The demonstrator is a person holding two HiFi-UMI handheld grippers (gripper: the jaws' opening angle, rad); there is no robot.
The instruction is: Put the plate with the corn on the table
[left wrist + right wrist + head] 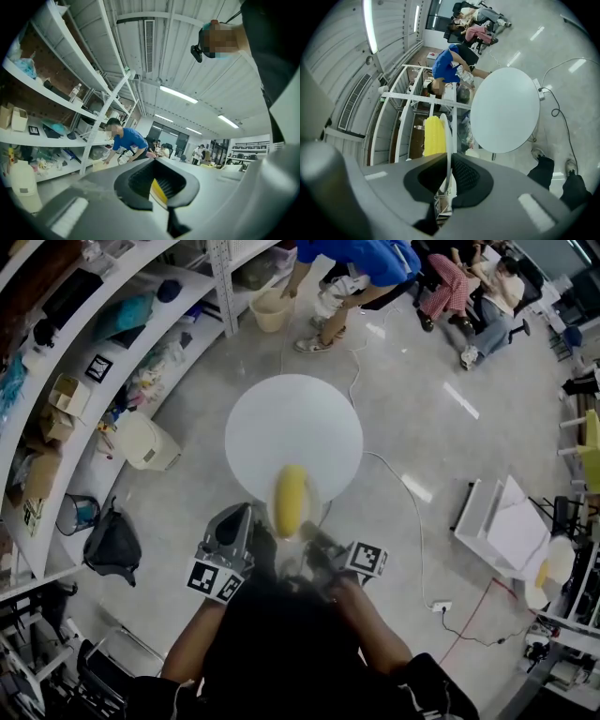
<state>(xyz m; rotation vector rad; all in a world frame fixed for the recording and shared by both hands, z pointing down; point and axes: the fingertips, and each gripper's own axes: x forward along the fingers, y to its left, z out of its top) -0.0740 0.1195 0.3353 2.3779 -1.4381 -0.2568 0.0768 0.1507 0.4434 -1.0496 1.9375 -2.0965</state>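
Observation:
A yellow corn cob [291,500] lies on a small white plate [317,512], held in the air over the near edge of the round white table [293,418]. My left gripper [246,538] is at the plate's left rim and my right gripper [317,538] at its right rim. In the right gripper view the plate [448,136] stands edge-on between the shut jaws of the right gripper [449,176], with the corn [433,136] beside it and the table [506,110] beyond. In the left gripper view the left gripper [161,187] is shut on the rim, with the corn [159,191] showing between the pads.
White shelving [94,381] full of goods runs along the left, with a white container [148,442] and a black bag [111,545] on the floor. A person in blue [361,259] bends over a bucket [272,310]. A cable [412,512] and white boards [506,526] lie at the right.

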